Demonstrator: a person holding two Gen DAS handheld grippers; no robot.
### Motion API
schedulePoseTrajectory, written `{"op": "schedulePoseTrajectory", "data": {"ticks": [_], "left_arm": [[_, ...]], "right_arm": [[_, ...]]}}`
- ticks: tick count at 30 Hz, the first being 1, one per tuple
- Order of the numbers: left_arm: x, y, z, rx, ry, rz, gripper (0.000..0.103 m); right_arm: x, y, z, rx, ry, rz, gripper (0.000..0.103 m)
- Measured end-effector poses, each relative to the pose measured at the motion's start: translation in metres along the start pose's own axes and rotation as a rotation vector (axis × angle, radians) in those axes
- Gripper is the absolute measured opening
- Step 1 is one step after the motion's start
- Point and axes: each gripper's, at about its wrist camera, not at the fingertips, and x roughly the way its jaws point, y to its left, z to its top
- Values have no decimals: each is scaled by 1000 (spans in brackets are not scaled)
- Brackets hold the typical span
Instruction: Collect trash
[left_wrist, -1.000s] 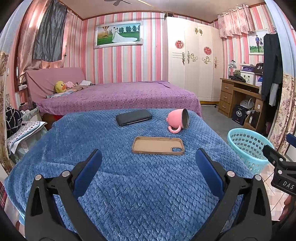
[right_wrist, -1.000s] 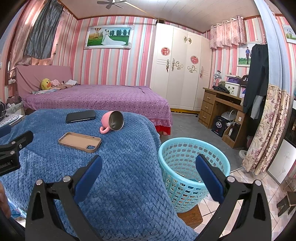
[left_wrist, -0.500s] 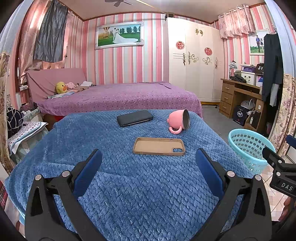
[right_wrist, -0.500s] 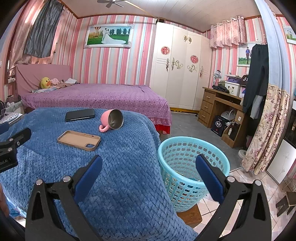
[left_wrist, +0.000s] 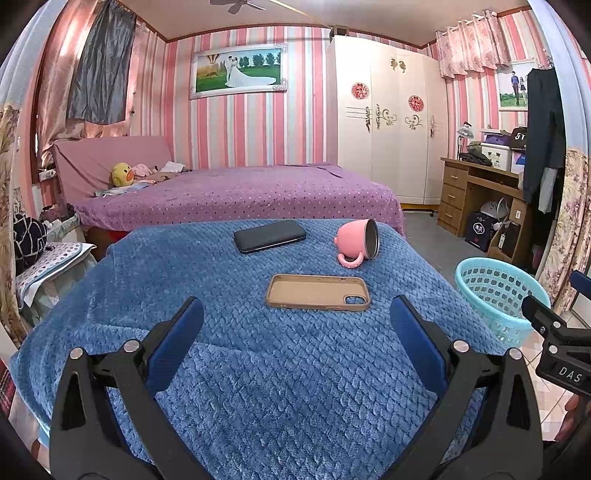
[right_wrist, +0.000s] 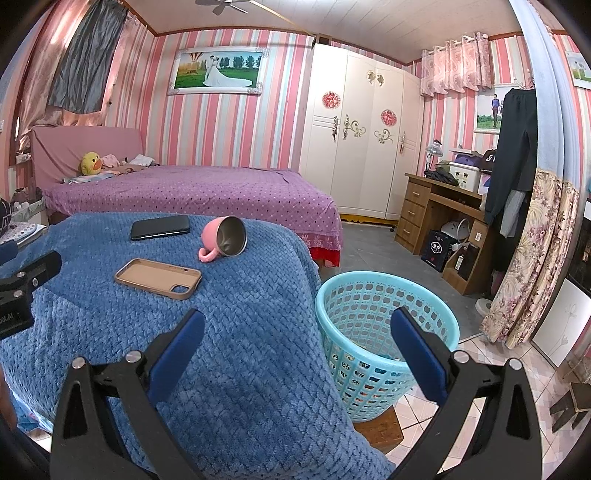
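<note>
On my left wrist camera the left gripper (left_wrist: 295, 332) hangs over the near part of the blue blanket (left_wrist: 258, 387), its jaws spread wide with nothing between the blue pads. Going left to right across that blanket, I see a black phone (left_wrist: 270, 236) lying flat toward the far edge, then a tan phone case (left_wrist: 317, 292) lying open side up nearer to me, and beyond the case's right end a pink mug (left_wrist: 356, 245) tipped on its side, handle toward me and its metal-lined mouth facing right. The three lie near one another but apart, none touching. Further right, off the blanket's edge and lower down, stands the light blue basket (left_wrist: 498, 291), and at the frame's right border part of the other tool shows. On my right wrist camera the right gripper (right_wrist: 297, 332) is also wide open and empty, held over the blanket's right edge so that its left finger sits above the fabric and its right finger above the basket (right_wrist: 384, 321). The basket sits on a small wooden block just beside the draped blanket; something dark lies at its bottom, but I cannot tell what it is.
</note>
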Motion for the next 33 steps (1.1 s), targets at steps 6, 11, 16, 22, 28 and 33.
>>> {"op": "schedulePoseTrajectory", "data": {"ticks": [6, 11, 16, 22, 28, 33], "left_arm": [[-2, -1, 1, -4, -7, 0, 98], [-3, -1, 1, -7, -8, 1, 98], [-4, -2, 1, -15, -8, 2, 98], [-4, -2, 1, -16, -9, 3, 98], [-4, -1, 1, -16, -7, 2, 98], [-4, -1, 1, -16, -9, 2, 98]], "right_arm": [[0, 1, -1, -2, 2, -2, 99], [1, 5, -2, -9, 3, -3, 99], [1, 5, -2, -11, 5, -4, 99], [2, 6, -2, -9, 6, -3, 99], [2, 6, -2, -9, 6, -3, 99], [1, 6, -2, -10, 6, -3, 99]]}}
